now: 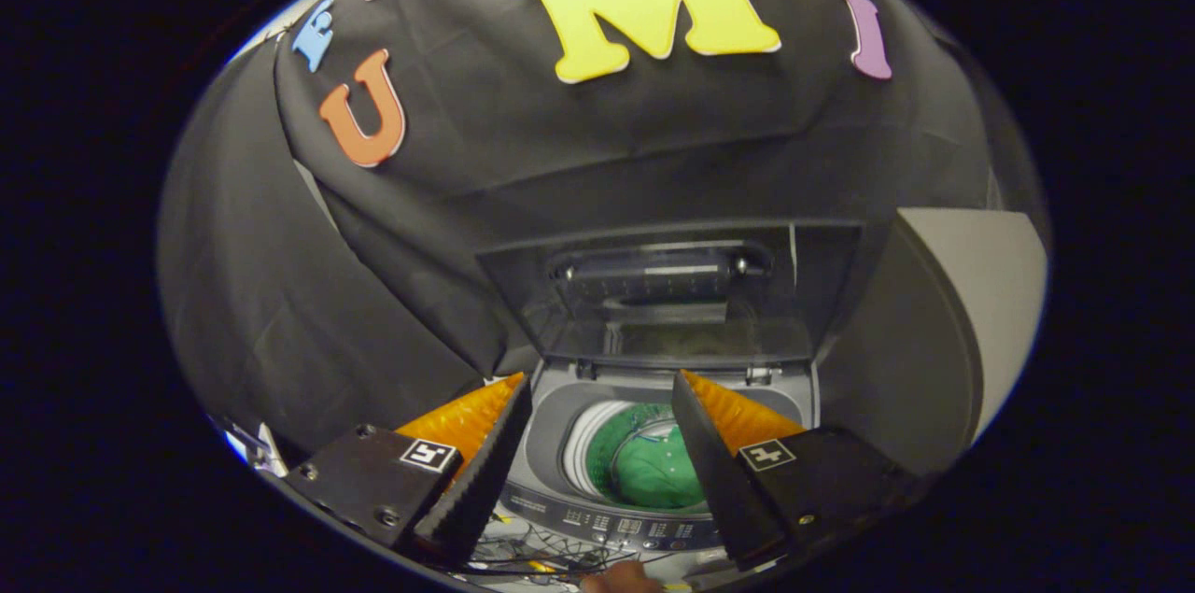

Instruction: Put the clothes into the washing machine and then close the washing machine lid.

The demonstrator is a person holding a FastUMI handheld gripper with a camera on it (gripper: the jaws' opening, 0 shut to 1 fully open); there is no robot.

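Beyond my tongs, the black cloth wall (560, 154) hangs behind everything, draped in folds. To the right of the tongs and further back I see a pale grey panel (971, 313) standing upright, curved by the lens.

Straight ahead of the tongs sits the washing machine (551, 406), a grey top-loader whose opening faces up at me. Its lid (653, 294) is raised, standing upright at the back of the machine, dark and see-through, with a long handle bar across its upper part. The lid is hinged just beyond the drum's opening.

Down in the drum, framed in the gap between my two fingers, lie the green clothes (653, 467), bunched against the white inner ring of the tub. They are already inside the machine, and the lid is not yet closed over them.

On the near edge of the machine, just ahead of the fingers' bases, runs the control panel (616, 523) with rows of small buttons. Below it I make out a tangle of thin cables (532, 556).

My tongs (602, 383) are spread wide apart with nothing between them; the orange-backed fingers (467, 416) grip no cloth and touch neither the machine nor the lid.

A bit of a hand (621, 579) shows nearest to me, between the finger bases.
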